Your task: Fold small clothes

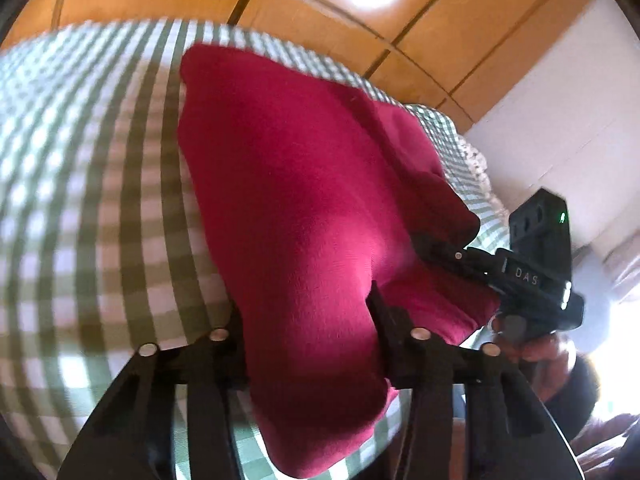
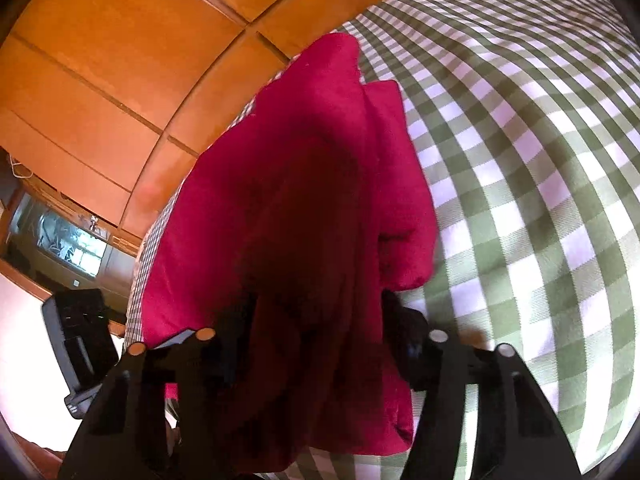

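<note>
Bed (image 1: pixel 80 184): green-and-white check cover, broad and slightly domed, soft underfoot for anything laid on it. It bears the one task item. Wooden panelled wardrobe (image 1: pixel 360 24) behind.

Garment (image 1: pixel 304 200): crimson knit or fleece, small, lying on the check cover near the bed's edge and stretching away from both cameras. Already doubled in part; a second layer shows along one side in the right wrist view (image 2: pixel 396 184), with a rolled lump at its near end. Judged light, limp and thick-napped, not slippery and not fragile. It should drape and sag between two holds and keep no crease unaided. The layers may slide on each other if lifted by one ply only. Best taken at the near hem, at both corners, all plies pinched together, then carried over evenly so the edge stays straight.

Left gripper (image 1: pixel 306 332): jaws part-way in, with the near end of the cloth bunched up between them and against the inner face of both fingers. It appears to be gripping the garment.

Right gripper (image 2: pixel 316 336): likewise at middling width, with a dark fold of the same cloth filling the gap from finger to finger. It appears to hold the other near corner. It shows in the left view just beside the hem, a hand (image 1: pixel 532 344) beneath it.
</note>
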{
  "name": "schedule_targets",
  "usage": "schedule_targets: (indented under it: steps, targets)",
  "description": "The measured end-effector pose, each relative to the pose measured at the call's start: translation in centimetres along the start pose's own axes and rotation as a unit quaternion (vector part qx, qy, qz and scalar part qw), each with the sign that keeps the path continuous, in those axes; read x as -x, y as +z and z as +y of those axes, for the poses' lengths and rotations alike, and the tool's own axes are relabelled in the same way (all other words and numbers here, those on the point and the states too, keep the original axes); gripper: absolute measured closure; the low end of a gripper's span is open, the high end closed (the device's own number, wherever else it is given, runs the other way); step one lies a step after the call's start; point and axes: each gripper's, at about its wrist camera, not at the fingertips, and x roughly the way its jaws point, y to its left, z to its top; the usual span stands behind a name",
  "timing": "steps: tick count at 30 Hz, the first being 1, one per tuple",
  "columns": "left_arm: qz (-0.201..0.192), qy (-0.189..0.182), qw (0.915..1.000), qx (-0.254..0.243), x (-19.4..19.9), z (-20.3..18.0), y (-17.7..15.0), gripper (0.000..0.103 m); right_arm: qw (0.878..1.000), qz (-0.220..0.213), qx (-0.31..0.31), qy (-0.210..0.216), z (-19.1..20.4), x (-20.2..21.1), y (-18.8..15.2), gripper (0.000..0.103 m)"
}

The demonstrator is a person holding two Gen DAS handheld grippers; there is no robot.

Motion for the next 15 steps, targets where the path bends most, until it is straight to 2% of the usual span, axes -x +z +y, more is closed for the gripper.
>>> schedule_targets:
  steps: [4,6,10,15]
  targets:
    - [-0.027,0.046,0.996,-0.071,0.7,-2.6,0.0,0.066,1.0,-0.009,0.002,0.006,0.3,-0.2,-0.2,0.056]
    - [-0.036,0.062,0.9933,-0.091,0.8,-3.1,0.0,0.067,1.0,-0.013,0.004,0.008,0.6,-0.3,-0.3,0.057]
    - [-0.048,0.082,0.9899,-0.106,0.1,-3.3,1.0,0.068,1.0,-0.021,0.019,0.005,1.8,-1.0,-0.1,0.06]
    - [-0.077,0.122,0.9811,-0.129,2.8,-1.8,-0.2,0.068,0.999,-0.026,0.035,0.018,3.5,-2.7,0.4,0.062]
